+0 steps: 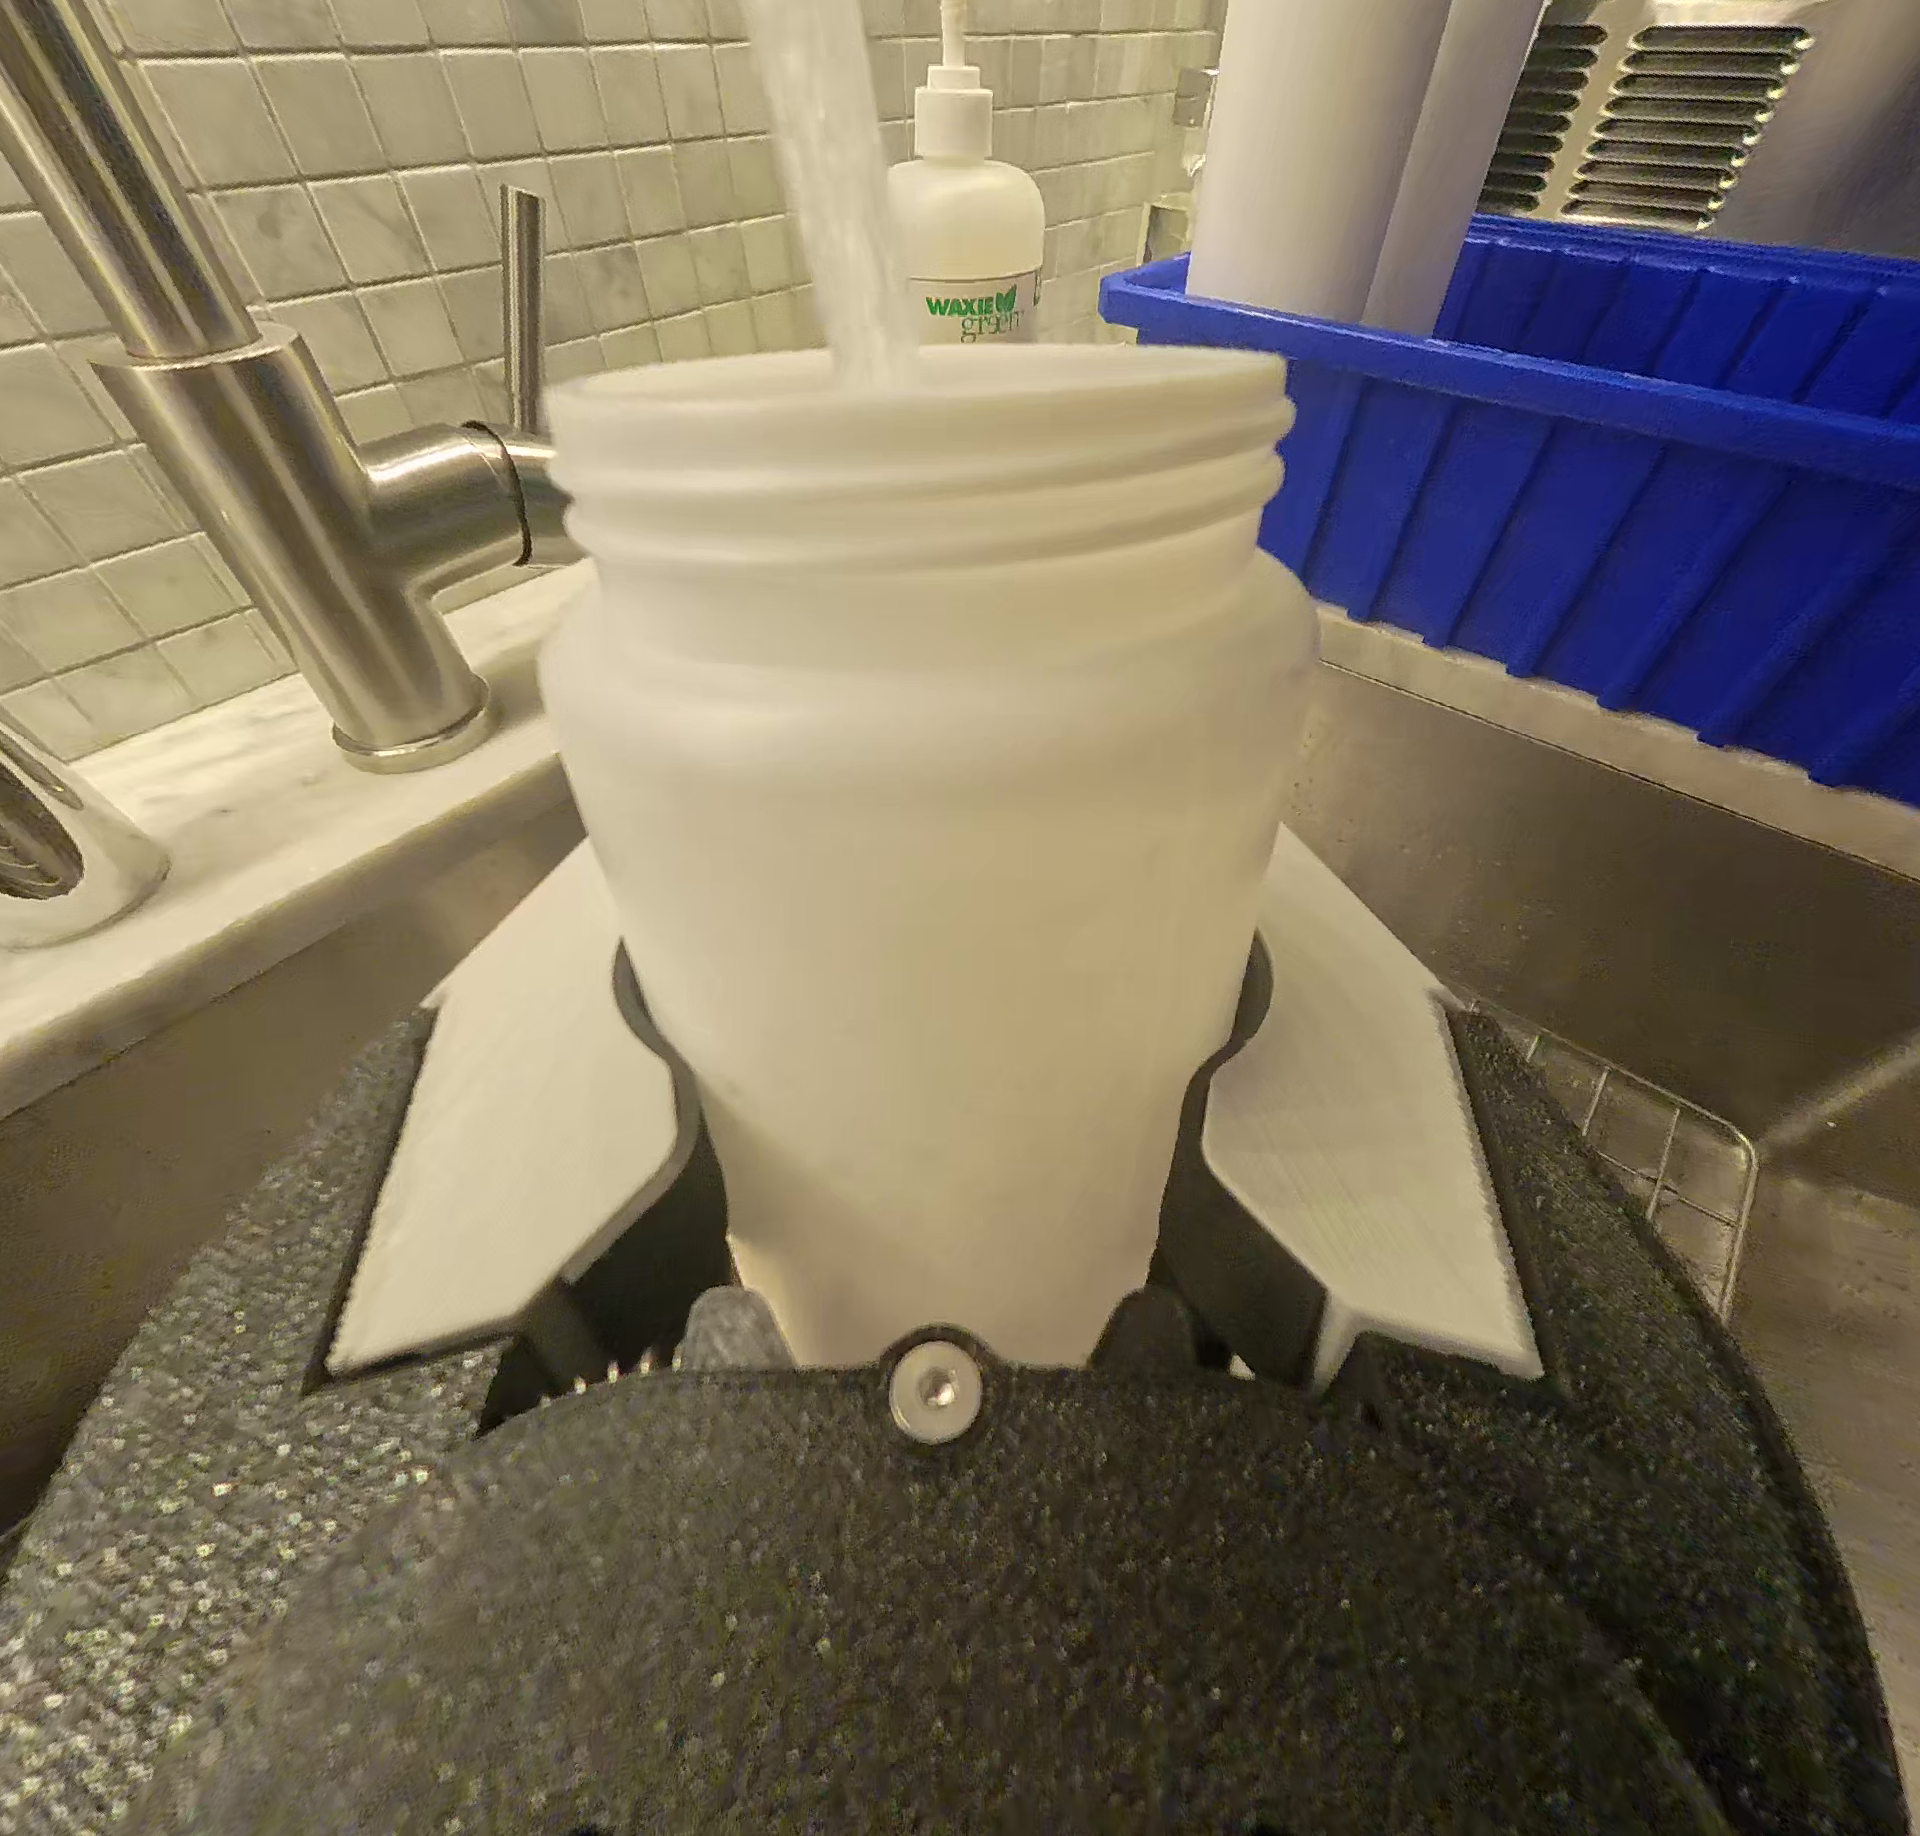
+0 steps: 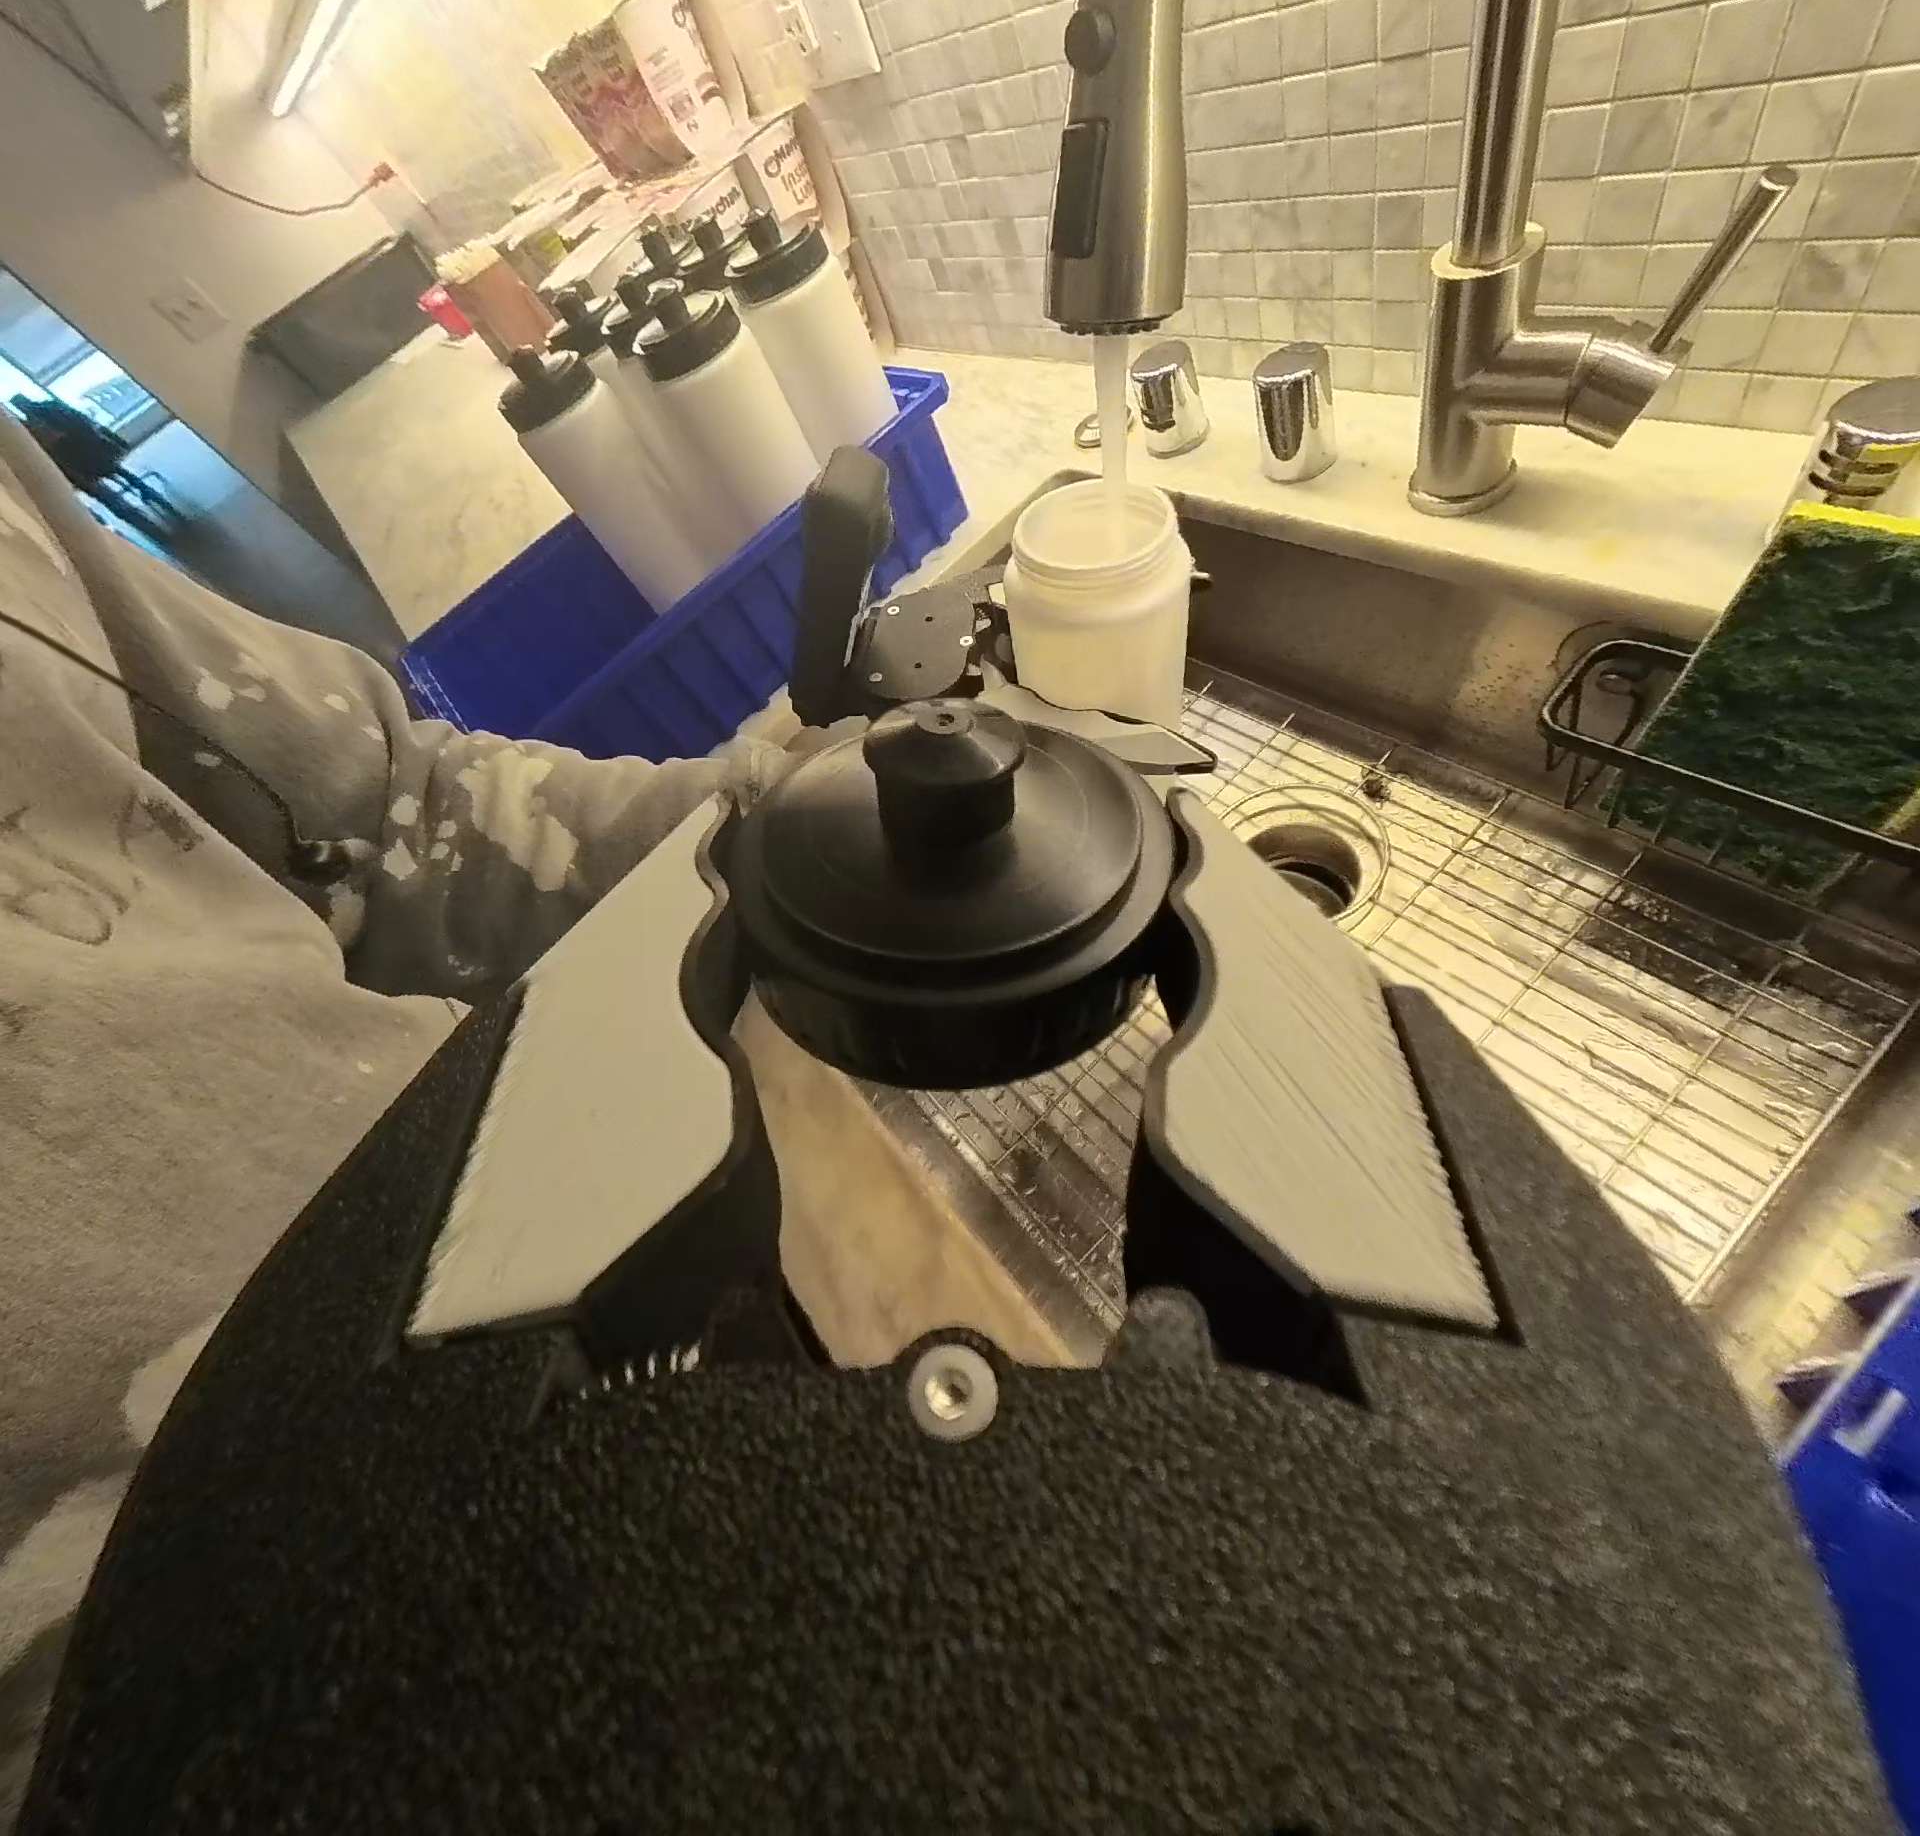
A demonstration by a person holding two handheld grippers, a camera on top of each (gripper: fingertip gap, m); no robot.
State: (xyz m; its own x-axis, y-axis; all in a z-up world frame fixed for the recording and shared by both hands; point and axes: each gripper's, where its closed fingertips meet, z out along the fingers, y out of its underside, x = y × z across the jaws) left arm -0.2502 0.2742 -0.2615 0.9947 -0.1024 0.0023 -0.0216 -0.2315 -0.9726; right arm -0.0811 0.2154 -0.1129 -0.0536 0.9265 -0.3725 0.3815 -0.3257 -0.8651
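My left gripper [image 1: 940,965] has its two pale fingers [image 1: 540,1090] spread wide around the lower body of a white plastic bottle [image 1: 925,778], pressing it from both sides. The bottle stands upright, long axis vertical, its threaded open mouth facing up, over the steel sink [image 1: 1558,913]. A stream of water [image 1: 831,124] falls straight into that mouth; how full the bottle is I cannot tell through its cloudy wall. Behind it to my left is the brushed-metal faucet base [image 1: 312,560] with its lever, straight behind is a white pump dispenser [image 1: 971,207] against the grey tiled wall, and to my right a blue plastic bin [image 1: 1558,498] holds more white bottles [image 1: 1320,124].

My right gripper [image 2: 951,913] pinches a black screw cap [image 2: 940,903] by its ribbed rim between fingers [image 2: 592,1090] set fairly wide. The cap lies nearly flat, its spout nub pointing up and slightly away from me, above the sink's front edge and wire grid [image 2: 1507,955]. Farther off I see the left gripper [image 2: 925,643] holding the bottle [image 2: 1096,612] under the pull-down spray head [image 2: 1117,124], water [image 2: 1112,415] running in. The blue bin [image 2: 623,633] to the left carries several capped white bottles [image 2: 686,436], standing upright. At the sink's right a black wire caddy [image 2: 1579,737] holds a green-and-yellow sponge [image 2: 1787,685]. A person's grey mottled sleeve [image 2: 416,820] reaches toward the left gripper.
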